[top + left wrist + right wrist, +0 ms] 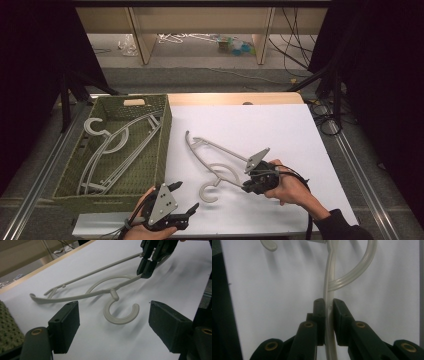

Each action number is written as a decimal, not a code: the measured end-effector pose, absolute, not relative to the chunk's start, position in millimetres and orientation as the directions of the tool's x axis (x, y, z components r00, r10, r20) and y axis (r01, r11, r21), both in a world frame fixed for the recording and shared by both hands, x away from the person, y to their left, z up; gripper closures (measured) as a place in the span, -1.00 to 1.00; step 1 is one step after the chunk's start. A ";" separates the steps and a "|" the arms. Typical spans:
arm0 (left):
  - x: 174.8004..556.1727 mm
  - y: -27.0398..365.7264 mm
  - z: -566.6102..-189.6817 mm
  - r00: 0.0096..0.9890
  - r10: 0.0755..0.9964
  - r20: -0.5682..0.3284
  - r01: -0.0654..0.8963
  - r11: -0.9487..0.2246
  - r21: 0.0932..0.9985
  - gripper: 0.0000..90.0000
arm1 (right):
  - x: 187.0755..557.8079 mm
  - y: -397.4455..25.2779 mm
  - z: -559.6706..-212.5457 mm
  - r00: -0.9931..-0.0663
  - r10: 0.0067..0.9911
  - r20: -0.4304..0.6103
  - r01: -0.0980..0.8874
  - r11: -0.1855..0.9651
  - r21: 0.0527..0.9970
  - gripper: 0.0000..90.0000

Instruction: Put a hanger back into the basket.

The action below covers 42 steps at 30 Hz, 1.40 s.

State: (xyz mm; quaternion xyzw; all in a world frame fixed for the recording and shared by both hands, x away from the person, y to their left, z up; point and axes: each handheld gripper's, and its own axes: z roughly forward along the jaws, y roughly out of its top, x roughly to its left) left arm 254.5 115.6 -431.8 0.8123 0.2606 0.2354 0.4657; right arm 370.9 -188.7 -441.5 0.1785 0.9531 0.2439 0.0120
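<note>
**Right gripper view: black jaws pinching a pale plastic hanger**

Right gripper view is showing the right gripper (328,322) clenching a thin arm of the hanger (329,285), its flat black pads pressing the smooth, slightly translucent plastic from both sides. High view is showing that hanger (210,155) lying on the white table (280,130), near the middle, its round hook pointing toward the person's side. Its shape is slender: a straight lower bar, curved shoulders, an inner arc and an open C-shaped hook.

Left gripper (113,327) is hovering with its jaws spread wide and nothing between them, the hook (120,312) lying on the table just beyond the blocky matte pads. In the high view the left gripper (186,196) is sitting at the near table edge, beside the basket.

An olive-green woven basket (162,145) with a perforated weave is standing left of the white surface, holding more grey hangers (112,145). The tabletop is looking smooth and matte, with a wooden strip at its far edge. Beyond it, a grey floor is carrying cables, wooden shelf legs and scattered oddments.
</note>
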 end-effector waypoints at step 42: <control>320.3 38.7 -455.4 0.885 0.227 0.407 -0.059 -0.812 0.581 0.16 | 324.5 -227.3 -422.4 -0.974 0.203 0.098 0.224 0.841 0.492 0.81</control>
